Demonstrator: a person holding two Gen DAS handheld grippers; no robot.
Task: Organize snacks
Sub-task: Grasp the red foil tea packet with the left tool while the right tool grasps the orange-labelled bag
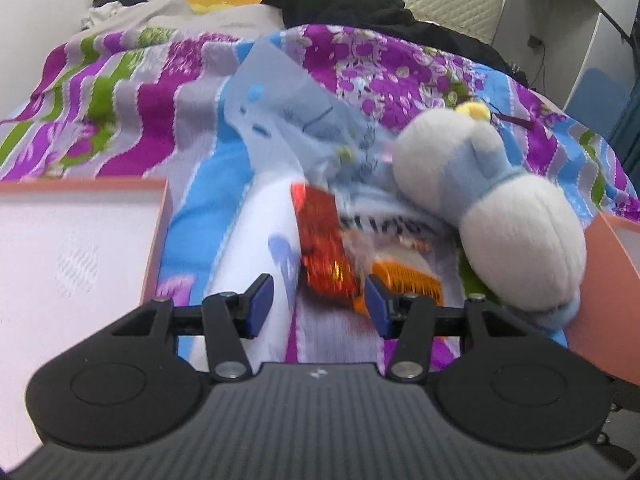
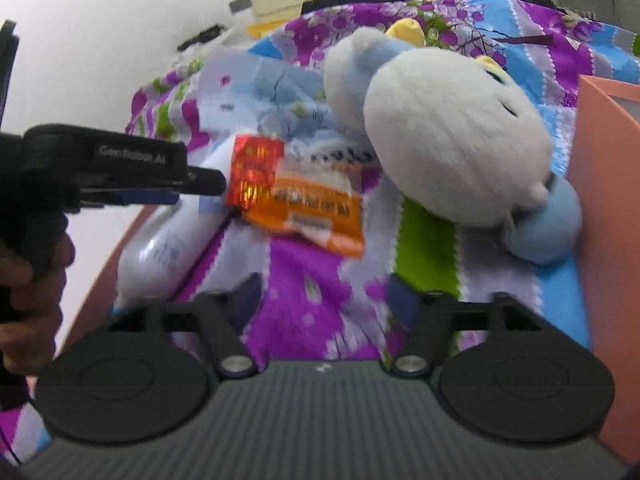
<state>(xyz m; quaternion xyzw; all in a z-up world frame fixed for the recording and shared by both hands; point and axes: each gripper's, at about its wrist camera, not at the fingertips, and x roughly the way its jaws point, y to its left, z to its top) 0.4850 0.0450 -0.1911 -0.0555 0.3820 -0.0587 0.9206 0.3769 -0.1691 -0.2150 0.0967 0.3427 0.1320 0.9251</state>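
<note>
Two snack packets, red [image 1: 322, 254] and orange [image 1: 404, 286], lie mid-bed [image 1: 248, 168] between a white bottle [image 1: 260, 248] and a plush [image 1: 500, 208], the left gripper [image 1: 320, 306] and the right gripper [image 2: 320, 300] each with fingers wide and holding nothing.

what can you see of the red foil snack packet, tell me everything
The red foil snack packet is small, flat and shiny, red with gold glints, print too blurred to read. It lies on the floral bedspread, overlapping an orange packet, beside a white bottle and near a plush toy. The left hand-held gripper, jaws open, is right at it; in the right wrist view its tip meets the packet's left edge. Actual contact is unclear.
</note>
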